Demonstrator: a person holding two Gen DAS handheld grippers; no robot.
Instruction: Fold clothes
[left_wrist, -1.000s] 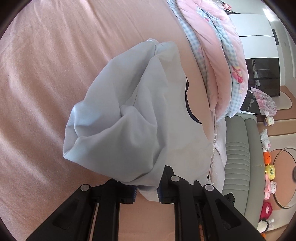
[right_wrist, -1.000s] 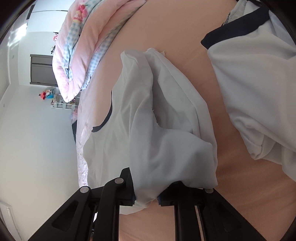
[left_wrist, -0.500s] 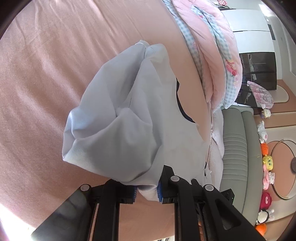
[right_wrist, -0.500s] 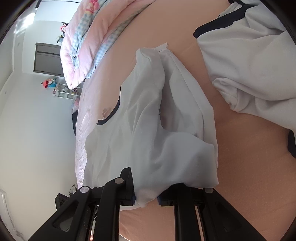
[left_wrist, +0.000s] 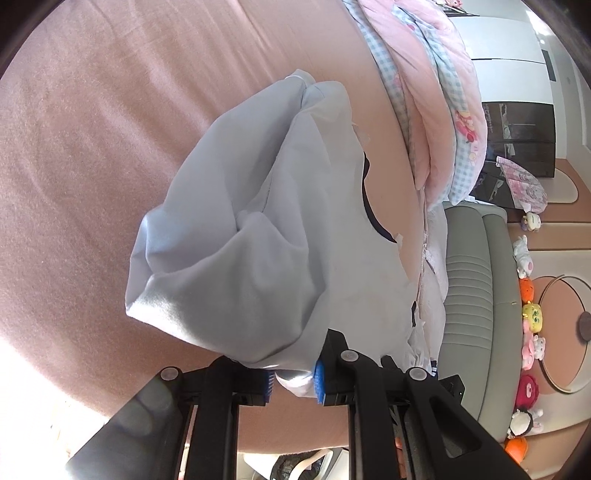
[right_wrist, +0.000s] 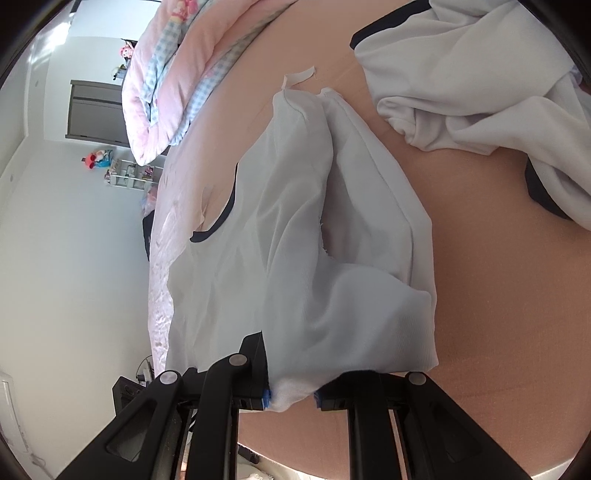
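Observation:
A pale blue-white shirt (left_wrist: 258, 236) with a dark navy neckline hangs bunched over the pink bed sheet (left_wrist: 92, 129). My left gripper (left_wrist: 293, 382) is shut on one edge of it, fabric pinched between the blue pads. In the right wrist view the same shirt (right_wrist: 314, 258) drapes forward, and my right gripper (right_wrist: 291, 397) is shut on another part of its edge. A white label sticks up at the shirt's far end. The cloth hides most of both fingertips.
A second white garment with navy trim (right_wrist: 480, 92) lies crumpled at the far right of the bed. A pink and blue checked quilt (left_wrist: 436, 92) is piled along the far side. A grey sofa (left_wrist: 469, 295), plush toys (left_wrist: 532, 314) and a white wall (right_wrist: 74, 258) lie beyond the bed.
Both grippers have drawn the shirt back along the bed toward its near edge; the second garment and the bed edge show more. Both grips held.

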